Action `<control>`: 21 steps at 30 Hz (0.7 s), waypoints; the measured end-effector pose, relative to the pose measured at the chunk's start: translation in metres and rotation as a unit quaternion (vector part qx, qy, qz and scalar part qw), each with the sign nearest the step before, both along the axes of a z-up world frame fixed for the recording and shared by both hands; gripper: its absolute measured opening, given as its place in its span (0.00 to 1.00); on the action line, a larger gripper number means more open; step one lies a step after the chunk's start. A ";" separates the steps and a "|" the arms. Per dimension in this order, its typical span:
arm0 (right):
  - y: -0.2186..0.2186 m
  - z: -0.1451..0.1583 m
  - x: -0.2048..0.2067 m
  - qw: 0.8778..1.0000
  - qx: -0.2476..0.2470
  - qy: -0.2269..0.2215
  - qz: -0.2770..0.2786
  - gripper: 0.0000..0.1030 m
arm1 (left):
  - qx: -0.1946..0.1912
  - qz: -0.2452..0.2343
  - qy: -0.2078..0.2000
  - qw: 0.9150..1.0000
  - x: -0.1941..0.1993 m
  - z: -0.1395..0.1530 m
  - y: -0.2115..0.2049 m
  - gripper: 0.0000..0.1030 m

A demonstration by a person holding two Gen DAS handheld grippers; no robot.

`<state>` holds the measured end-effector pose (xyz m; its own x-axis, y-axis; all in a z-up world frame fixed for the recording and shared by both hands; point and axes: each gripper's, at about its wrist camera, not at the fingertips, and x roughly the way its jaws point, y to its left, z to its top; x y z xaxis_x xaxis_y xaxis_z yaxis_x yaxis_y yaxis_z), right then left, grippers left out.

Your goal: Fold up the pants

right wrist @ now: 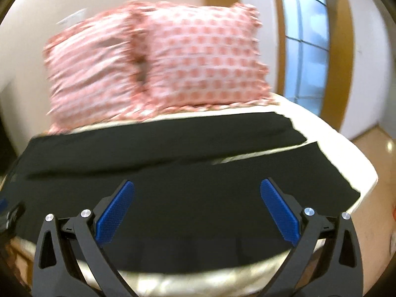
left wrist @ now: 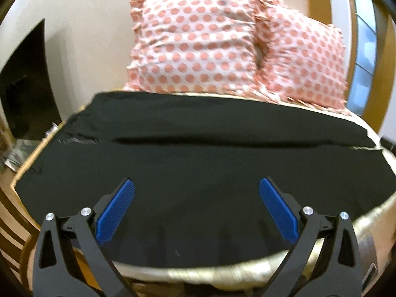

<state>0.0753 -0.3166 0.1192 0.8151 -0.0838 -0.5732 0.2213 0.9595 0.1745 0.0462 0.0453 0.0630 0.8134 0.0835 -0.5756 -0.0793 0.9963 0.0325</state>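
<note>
At the bottom of the left wrist view, the left gripper with black arms and blue ribbed pads is seen spread wide, holding nothing, above the near edge of the black fabric pants. In the right wrist view the right gripper is likewise seen spread wide and empty, low in the frame. The pants are laid flat across the cream-covered bed, filling the middle of both frames, with the two legs seen parted toward the right of the right wrist view. Beyond the pants, in the upper centre, two white pillows with pink dots are propped side by side against the pale wall. A window with a wooden frame is seen at the upper right
</note>
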 end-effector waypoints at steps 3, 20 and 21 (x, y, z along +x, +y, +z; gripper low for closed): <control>-0.034 0.006 0.061 0.998 -0.006 0.029 -0.051 0.99 | 0.016 0.026 -0.006 1.000 0.022 0.005 0.008 0.98; -0.159 -0.094 0.316 0.927 0.049 0.264 -0.262 0.63 | -0.053 0.022 0.047 0.997 0.108 -0.026 0.040 0.98; -0.162 -0.099 0.319 0.924 0.045 0.269 -0.268 0.62 | -0.056 0.019 0.049 0.997 0.109 -0.027 0.040 0.98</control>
